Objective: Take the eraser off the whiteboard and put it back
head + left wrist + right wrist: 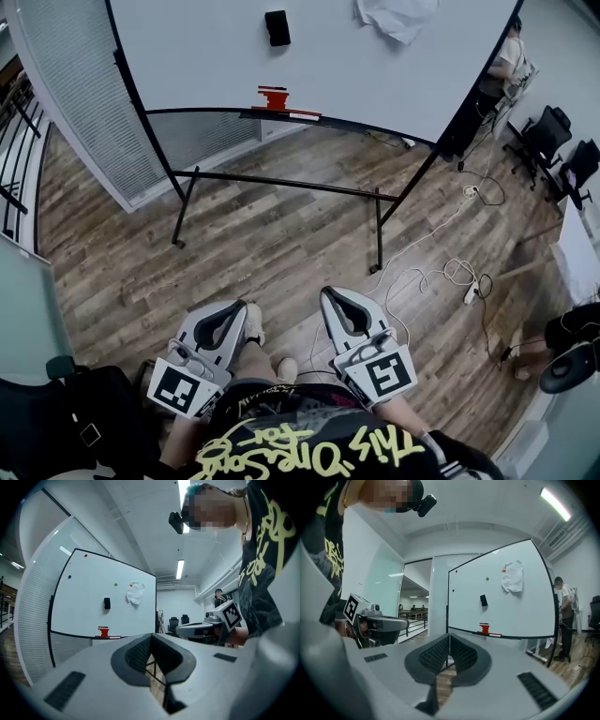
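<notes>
The black eraser (277, 27) sticks to the whiteboard (375, 75), far ahead of both grippers. It also shows small in the left gripper view as the eraser (107, 603) and in the right gripper view as the eraser (483, 600). My left gripper (247, 309) and right gripper (329, 297) are held side by side close to the body, over the wood floor, pointing at the board. The left gripper (151, 637) has its jaws together with nothing between them. So does the right gripper (449, 637).
A red object (275, 97) sits on the board's tray, and a crumpled white sheet (398, 17) hangs on the board at the upper right. The board's black stand legs (378, 234) rest on the floor. Cables (441, 274) and office chairs (553, 141) lie to the right. A person (562, 616) stands beside the board.
</notes>
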